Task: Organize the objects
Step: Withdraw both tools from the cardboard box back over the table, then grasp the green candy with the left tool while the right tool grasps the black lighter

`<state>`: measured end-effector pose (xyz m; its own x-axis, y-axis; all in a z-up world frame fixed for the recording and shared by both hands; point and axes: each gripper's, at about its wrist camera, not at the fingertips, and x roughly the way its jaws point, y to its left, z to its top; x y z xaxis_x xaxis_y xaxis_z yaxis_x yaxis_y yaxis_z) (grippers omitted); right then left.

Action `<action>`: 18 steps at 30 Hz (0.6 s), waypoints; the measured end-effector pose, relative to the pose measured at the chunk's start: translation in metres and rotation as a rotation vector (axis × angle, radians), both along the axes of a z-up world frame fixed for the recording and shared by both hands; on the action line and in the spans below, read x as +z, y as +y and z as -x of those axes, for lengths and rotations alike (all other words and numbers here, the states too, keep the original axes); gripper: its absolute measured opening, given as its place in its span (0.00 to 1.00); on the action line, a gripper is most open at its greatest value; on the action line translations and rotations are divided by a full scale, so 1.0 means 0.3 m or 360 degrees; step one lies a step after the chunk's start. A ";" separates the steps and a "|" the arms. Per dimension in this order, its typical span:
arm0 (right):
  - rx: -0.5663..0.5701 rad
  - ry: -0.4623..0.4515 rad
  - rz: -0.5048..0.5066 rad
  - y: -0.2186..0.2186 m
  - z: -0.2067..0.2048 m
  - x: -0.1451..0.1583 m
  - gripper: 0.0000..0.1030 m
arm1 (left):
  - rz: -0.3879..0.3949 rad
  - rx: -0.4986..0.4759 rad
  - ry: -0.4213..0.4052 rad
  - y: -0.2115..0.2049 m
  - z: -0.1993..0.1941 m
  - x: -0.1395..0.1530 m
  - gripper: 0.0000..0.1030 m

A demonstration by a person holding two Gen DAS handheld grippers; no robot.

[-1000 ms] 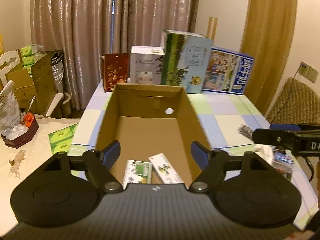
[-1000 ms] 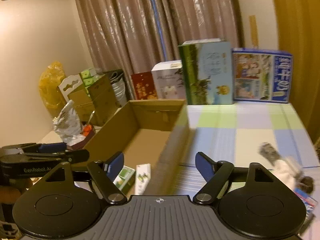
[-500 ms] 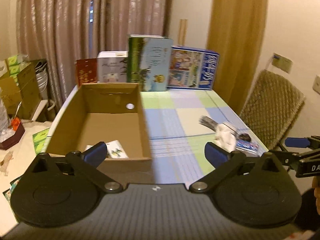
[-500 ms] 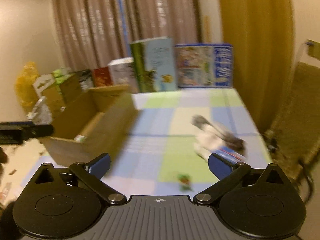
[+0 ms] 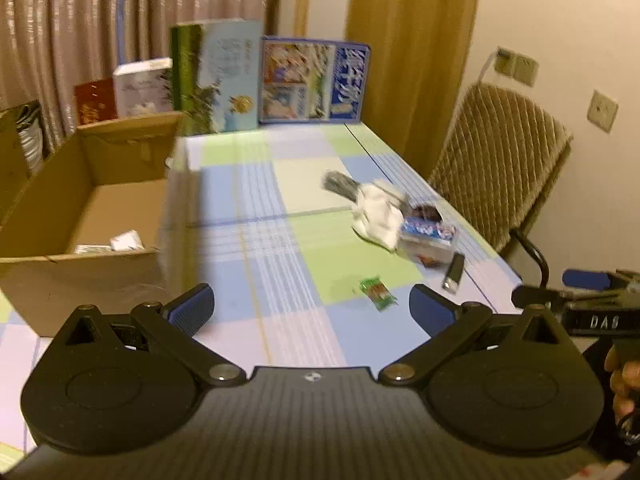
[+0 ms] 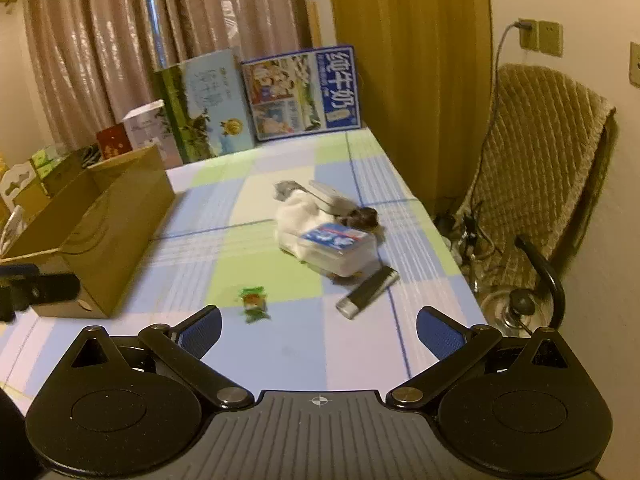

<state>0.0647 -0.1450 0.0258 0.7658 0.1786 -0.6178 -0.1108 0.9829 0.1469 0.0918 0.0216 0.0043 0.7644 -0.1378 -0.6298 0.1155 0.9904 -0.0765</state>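
An open cardboard box [image 5: 92, 184] [image 6: 116, 220] stands on the left of the checked tablecloth, with a few small packets [image 5: 120, 242] on its floor. On the right lies a pile: a white cloth [image 5: 376, 212] [image 6: 294, 216], a clear tub with a blue label [image 6: 340, 246] [image 5: 428, 236], and a black stick-shaped item [image 6: 368, 292] [image 5: 454, 272]. A small green sachet [image 6: 253, 302] [image 5: 377, 292] lies alone near the front. My left gripper [image 5: 312, 310] and right gripper [image 6: 318, 328] both hang open and hold nothing, above the table's near edge.
Tall printed cartons [image 6: 300, 92] [image 5: 216, 80] line the table's far edge before the curtains. A woven chair [image 6: 544, 152] [image 5: 500, 168] stands off the table's right side. A person's hand [image 5: 624, 376] holds the right gripper's handle.
Both views have swung right, away from the cardboard box and towards the pile of loose items. Both grippers' fingers have spread wider apart.
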 end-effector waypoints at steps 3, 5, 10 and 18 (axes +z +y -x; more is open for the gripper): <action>-0.0029 0.0011 -0.0014 -0.022 -0.021 -0.015 0.98 | -0.0013 -0.0028 0.0035 -0.032 -0.031 -0.048 0.99; -0.0053 0.0044 -0.0051 -0.030 -0.047 -0.031 0.98 | -0.0010 -0.0041 0.0058 -0.050 -0.058 -0.084 0.99; -0.0069 0.0075 -0.0070 -0.031 -0.106 -0.062 0.98 | -0.0007 -0.0075 0.0103 -0.082 -0.115 -0.163 0.99; 0.0008 0.0113 0.0029 -0.045 -0.196 -0.108 0.94 | -0.0075 -0.0195 0.0100 -0.119 -0.205 -0.240 0.99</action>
